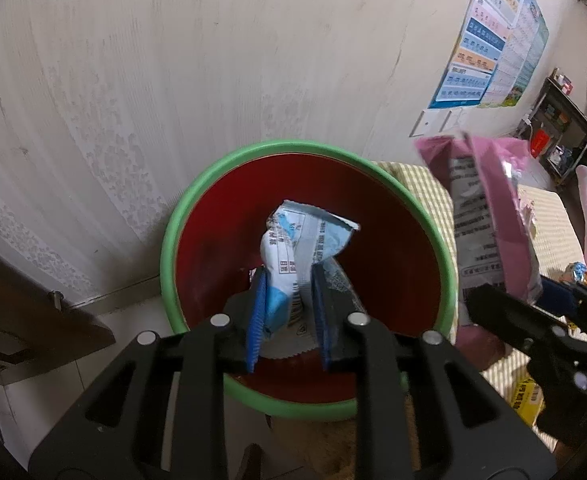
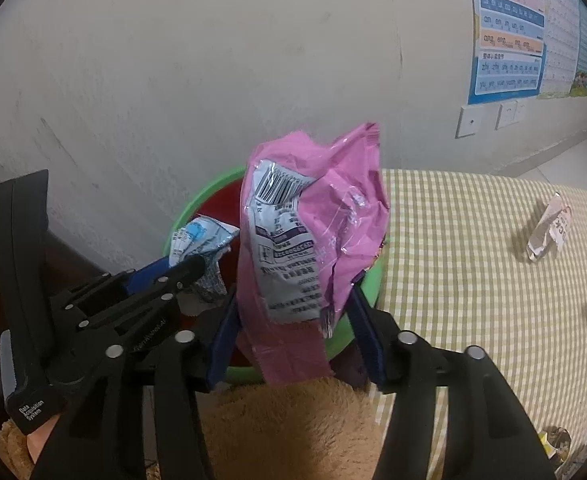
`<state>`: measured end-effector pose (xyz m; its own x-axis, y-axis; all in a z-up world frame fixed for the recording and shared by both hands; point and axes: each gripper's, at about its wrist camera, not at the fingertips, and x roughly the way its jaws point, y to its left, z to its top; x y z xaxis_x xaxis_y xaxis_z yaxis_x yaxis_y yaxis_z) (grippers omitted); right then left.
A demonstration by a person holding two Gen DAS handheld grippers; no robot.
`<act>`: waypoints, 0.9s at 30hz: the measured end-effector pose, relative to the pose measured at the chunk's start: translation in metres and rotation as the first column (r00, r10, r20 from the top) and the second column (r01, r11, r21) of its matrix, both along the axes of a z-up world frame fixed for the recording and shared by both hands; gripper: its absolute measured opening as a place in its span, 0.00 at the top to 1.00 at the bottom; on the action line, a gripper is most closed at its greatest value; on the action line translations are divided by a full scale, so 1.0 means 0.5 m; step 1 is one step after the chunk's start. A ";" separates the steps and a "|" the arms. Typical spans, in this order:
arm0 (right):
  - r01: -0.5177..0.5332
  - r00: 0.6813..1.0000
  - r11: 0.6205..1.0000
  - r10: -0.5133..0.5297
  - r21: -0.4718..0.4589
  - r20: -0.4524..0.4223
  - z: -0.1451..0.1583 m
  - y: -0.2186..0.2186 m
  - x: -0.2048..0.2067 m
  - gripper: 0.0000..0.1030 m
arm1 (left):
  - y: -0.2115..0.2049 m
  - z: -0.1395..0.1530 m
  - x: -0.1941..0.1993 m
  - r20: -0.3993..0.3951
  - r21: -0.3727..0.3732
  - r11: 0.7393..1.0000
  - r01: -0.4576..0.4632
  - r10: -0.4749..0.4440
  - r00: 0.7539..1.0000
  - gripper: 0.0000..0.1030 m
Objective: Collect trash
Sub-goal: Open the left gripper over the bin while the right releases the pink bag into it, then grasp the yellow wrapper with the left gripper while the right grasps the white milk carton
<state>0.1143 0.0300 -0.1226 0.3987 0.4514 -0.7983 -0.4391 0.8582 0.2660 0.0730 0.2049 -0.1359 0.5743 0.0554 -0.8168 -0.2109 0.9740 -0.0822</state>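
Black hand-held grippers (image 1: 287, 312) tilted over bin (image 1: 229, 168)

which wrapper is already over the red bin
The blue-and-white wrapper in the left gripper; the pink wrapper hangs nearer the checked cloth.

Against the wall (image 1: 173, 60), at the cloth's (image 2: 473, 280) left end: bin (image 1: 173, 216). Over the bin's inside, between the left gripper's (image 1: 288, 270) parted jaws: wrapper (image 1: 293, 248), upright. Just right of it, over the bin's right rim, between the right gripper's (image 2: 293, 288) slack jaws: bag (image 2: 333, 208), upright. Well right of the bin, on the cloth: packet (image 2: 549, 228). Behind, on the wall to the right: posters (image 2: 509, 32).
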 end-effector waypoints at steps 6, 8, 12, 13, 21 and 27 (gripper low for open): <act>0.010 1.000 1.000 -0.010 0.017 0.009 0.004 0.005 0.003 0.39 | 0.004 0.002 0.001 0.003 -0.002 1.000 -0.018 0.018 1.000 0.46; 0.019 1.000 0.999 -0.019 0.027 0.008 0.007 0.000 0.000 0.39 | 0.000 0.006 0.000 0.005 0.006 1.000 -0.016 0.016 1.000 0.46; 0.051 0.999 0.997 -0.052 0.050 0.015 0.025 -0.024 -0.024 0.39 | -0.021 0.022 -0.005 0.019 0.037 0.999 0.006 -0.007 1.000 0.45; 0.059 0.998 0.997 -0.060 0.054 0.017 0.030 -0.031 -0.031 0.39 | -0.025 0.027 -0.006 0.024 0.040 0.999 0.013 -0.014 1.000 0.45; 0.193 0.979 0.980 -0.195 0.042 0.050 0.065 -0.183 -0.092 0.38 | -0.124 0.068 -0.028 0.064 0.058 0.989 0.136 -0.139 0.988 0.42; 0.347 0.936 0.938 -0.347 0.006 0.061 0.057 -0.341 -0.144 0.38 | -0.245 0.078 -0.055 0.067 0.067 0.956 0.285 -0.289 0.955 0.38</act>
